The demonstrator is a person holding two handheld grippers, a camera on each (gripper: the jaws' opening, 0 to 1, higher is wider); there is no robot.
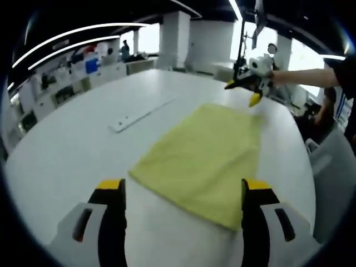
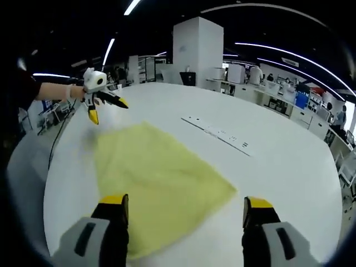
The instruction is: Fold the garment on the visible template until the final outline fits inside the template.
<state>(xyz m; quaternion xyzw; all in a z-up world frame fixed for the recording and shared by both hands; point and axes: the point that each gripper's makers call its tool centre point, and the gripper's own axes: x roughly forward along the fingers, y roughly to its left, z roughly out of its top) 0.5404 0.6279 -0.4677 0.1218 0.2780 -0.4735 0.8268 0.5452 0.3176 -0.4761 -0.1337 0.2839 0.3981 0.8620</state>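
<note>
A yellow cloth (image 1: 206, 158) lies flat on the white table (image 1: 67, 150), one layer with slightly wavy edges. In the left gripper view my left gripper (image 1: 183, 192) is open, its yellow-tipped jaws straddling the cloth's near edge just above it. Across the cloth, my right gripper (image 1: 242, 94) hangs above the far corner with its jaws spread. In the right gripper view the same cloth (image 2: 156, 178) runs away from my open right gripper (image 2: 184, 203), which holds nothing. Past the cloth's far corner, a person's hand holds up the left gripper (image 2: 109, 112), also open.
A long white strip (image 1: 139, 115) is set flat in the tabletop beside the cloth, also seen as the strip (image 2: 219, 133). A dark cable (image 2: 55, 139) hangs off the table edge. Shelves and a white pillar (image 2: 197, 50) stand beyond the table.
</note>
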